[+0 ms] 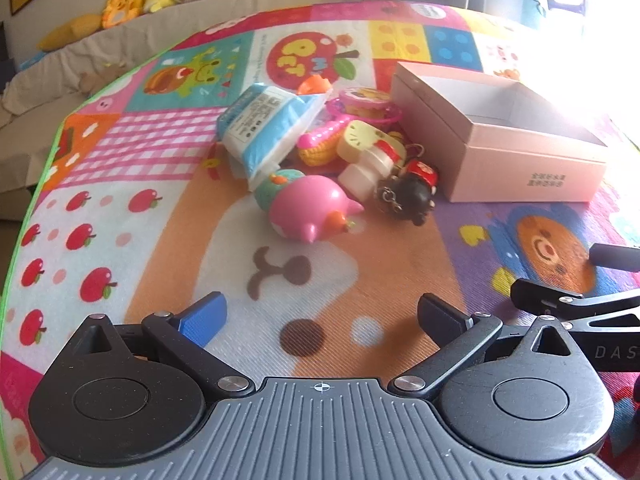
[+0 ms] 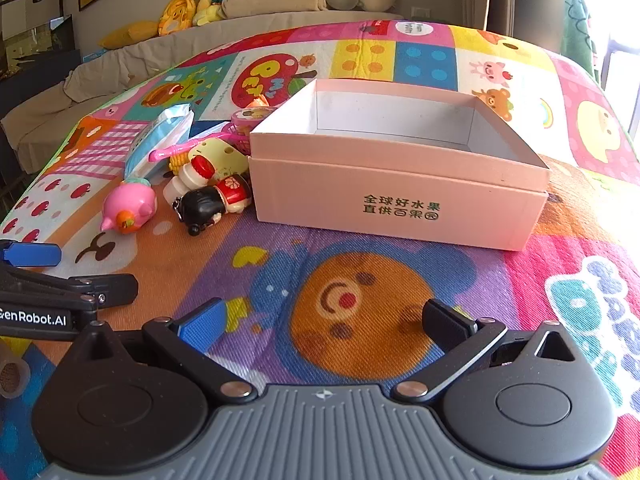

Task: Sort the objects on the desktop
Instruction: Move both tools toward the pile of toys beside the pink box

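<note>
Toy pile [image 1: 320,152] touches pink box [image 2: 400,196] left wall; both jaws spread, nothing between.

Toy pile [image 1: 320,148] lies heaped beside the seemingly empty pink box [image 2: 396,200].

Both wrist views low, angled down; share pink box [image 1: 520,160] [image 2: 400,200] (toys too).

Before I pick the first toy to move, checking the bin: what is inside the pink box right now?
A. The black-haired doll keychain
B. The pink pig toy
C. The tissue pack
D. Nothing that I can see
D: in the right wrist view the pink box shows only bare white walls and floor, while the pink pig toy, tissue pack and doll keychain all lie on the mat beside it.
</note>
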Tool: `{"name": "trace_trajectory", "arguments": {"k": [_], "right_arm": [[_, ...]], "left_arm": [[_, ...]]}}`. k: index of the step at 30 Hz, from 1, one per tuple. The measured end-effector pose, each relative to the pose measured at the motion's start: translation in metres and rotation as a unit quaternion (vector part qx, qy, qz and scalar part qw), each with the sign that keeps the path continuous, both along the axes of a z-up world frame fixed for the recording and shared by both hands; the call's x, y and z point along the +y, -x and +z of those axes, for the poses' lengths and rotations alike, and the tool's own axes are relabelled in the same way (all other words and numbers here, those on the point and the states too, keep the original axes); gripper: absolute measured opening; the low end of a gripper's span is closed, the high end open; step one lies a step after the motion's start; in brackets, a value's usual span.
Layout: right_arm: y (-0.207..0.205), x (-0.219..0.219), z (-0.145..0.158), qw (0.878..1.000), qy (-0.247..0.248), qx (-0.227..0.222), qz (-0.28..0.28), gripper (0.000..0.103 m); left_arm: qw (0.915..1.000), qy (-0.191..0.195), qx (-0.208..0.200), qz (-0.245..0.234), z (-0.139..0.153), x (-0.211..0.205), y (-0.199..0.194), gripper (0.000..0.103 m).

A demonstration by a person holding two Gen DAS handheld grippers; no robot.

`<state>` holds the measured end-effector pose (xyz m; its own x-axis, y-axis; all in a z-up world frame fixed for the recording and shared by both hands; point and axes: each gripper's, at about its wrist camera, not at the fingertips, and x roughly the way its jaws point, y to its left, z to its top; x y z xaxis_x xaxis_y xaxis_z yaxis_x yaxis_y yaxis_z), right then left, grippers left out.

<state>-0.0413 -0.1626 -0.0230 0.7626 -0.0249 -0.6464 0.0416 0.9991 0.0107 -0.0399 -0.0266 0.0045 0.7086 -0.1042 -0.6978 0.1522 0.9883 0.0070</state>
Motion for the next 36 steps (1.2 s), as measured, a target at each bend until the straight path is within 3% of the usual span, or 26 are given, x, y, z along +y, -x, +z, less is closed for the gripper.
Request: {"name": "trace_trajectory", "arguments": {"k": [14,36], "right_arm": [[0.059,-0.008,0.003,1.000,0.001,0.025,0.005,0.103],[0.059,-0.009,0.003,1.000,-0.001,0.031,0.004,0.103]], "left_arm": [[0.9998,0.004,-0.007,-0.020,-0.003,-0.012,0.029,0.103],[0.9995,0.015,-0.014,-0.025,-0.002,-0.009,0.030,0.103]]}}
